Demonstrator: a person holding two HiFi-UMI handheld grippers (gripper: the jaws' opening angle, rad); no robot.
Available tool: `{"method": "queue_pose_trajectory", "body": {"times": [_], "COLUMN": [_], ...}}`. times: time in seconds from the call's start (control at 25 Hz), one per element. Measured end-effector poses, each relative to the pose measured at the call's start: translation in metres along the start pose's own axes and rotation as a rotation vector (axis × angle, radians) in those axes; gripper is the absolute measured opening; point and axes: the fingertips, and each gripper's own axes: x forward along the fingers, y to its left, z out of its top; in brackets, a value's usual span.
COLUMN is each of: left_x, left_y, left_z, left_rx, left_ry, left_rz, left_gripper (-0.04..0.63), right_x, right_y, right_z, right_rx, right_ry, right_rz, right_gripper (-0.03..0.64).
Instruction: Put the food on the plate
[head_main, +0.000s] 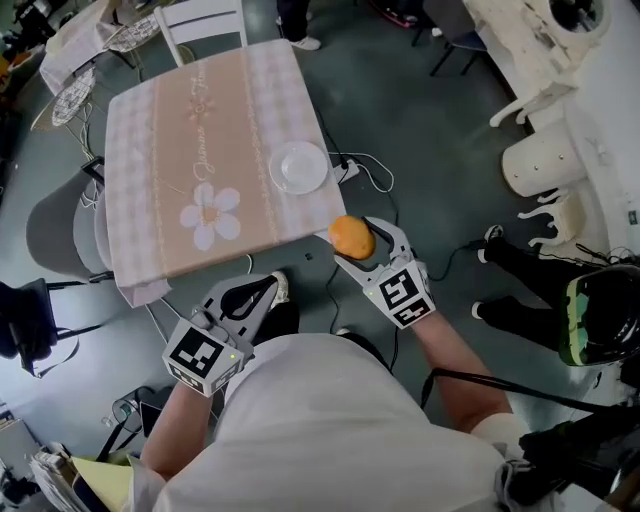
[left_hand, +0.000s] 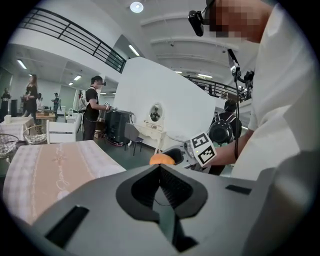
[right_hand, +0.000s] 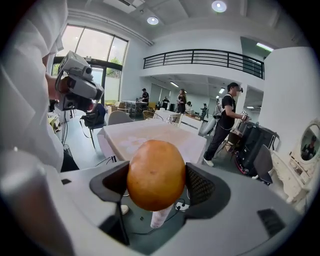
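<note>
**Orange held clear of the table, plate bare**

The right gripper (head_main: 362, 241) has its fingers closed on a round, smooth-skinned orange fruit (head_main: 351, 237), one finger pressing each side. In the right gripper view the fruit (right_hand: 156, 175) fills the gap of that gripper (right_hand: 156, 186), and its lower half bulges below the finger pads. The bare right forearm reaches forward from 5 o'clock toward 11 o'clock, with the marker cube facing up. The fruit hangs over the grey floor, just beyond the near right corner of the table (head_main: 160, 150), which is draped in a pink checked cloth with a white flower print.

A round white plate (head_main: 298, 167) sits on the cloth near the table's right edge. It lies at about 11 o'clock from the fruit and apart from it.

The left gripper (head_main: 268, 291) is held low and close to the person's torso, pointing toward 1 o'clock. In the left gripper view (left_hand: 160, 172) its fingers are pressed together at the tips with nothing between them
</note>
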Motion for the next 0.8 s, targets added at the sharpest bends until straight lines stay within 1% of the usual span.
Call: {"method": "queue_pose_trajectory", "body": {"times": [0.16,0.32,0.52,0.64,0.72,0.8], "left_x": [0.000,-0.010,-0.027,-0.036,-0.041,-0.043], "left_y": [0.047,0.084,0.122,0.135,0.145,0.153], "left_z": [0.012,0.019,0.018,0.014,0.008,0.005], "left_rx": [0.012,0.030,0.007,-0.001,-0.027,-0.042], "left_ry": [0.023,0.033,0.050,0.063,0.074,0.076], "left_rz": [-0.036,-0.039,-0.008,0.003,0.030,0.037], "left_gripper": [0.009,0.009,0.009,0.009,0.009,0.009], "right_x": [0.060,0.117,0.178,0.205,0.220,0.232], "right_y": [-0.024,-0.045,-0.068,-0.076,-0.080,-0.083], "right_z": [0.003,0.001,-0.016,-0.018,-0.019,-0.021], "right_rx": [0.037,0.042,0.054,0.073,0.070,0.064], "right_ry": [0.048,0.086,0.157,0.168,0.179,0.195], "right_rz": [-0.007,-0.023,-0.046,-0.045,-0.046,-0.048], "right_gripper": [0.353,0.353,0.353,0.353,0.353,0.353]}}
